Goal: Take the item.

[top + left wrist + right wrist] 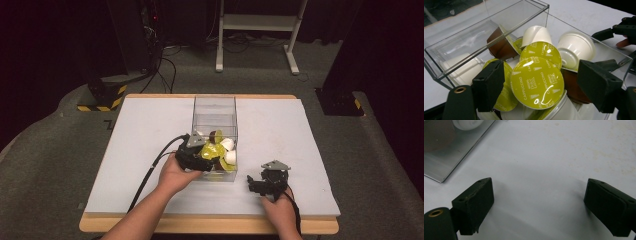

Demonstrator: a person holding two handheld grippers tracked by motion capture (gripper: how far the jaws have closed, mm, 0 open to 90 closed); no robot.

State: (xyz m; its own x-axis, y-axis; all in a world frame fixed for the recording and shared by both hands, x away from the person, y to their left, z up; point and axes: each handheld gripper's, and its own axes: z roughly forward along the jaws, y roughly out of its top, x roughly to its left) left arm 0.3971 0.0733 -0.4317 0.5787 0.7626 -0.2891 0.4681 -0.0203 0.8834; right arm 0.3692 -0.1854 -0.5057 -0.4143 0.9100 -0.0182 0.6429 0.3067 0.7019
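A clear plastic box (215, 107) stands mid-table with coffee capsules heaped at its near end. My left gripper (209, 158) reaches in over the near wall. In the left gripper view my left gripper (544, 83) is open around a capsule with a yellow-green "Cappuccino" lid (536, 82). The left pad is at the lid's edge and a gap shows before the right pad. White capsules (576, 48) and a brown one (500, 46) lie behind it. My right gripper (252, 182) rests on the white surface right of the box. Nothing is between the open jaws of my right gripper (539, 205).
A white board (280, 130) covers the table, with bare room on both sides of the box. The box's corner (454, 157) lies just ahead and left of my right gripper. A white stand (257, 30) and a striped black base (102, 95) are on the floor beyond.
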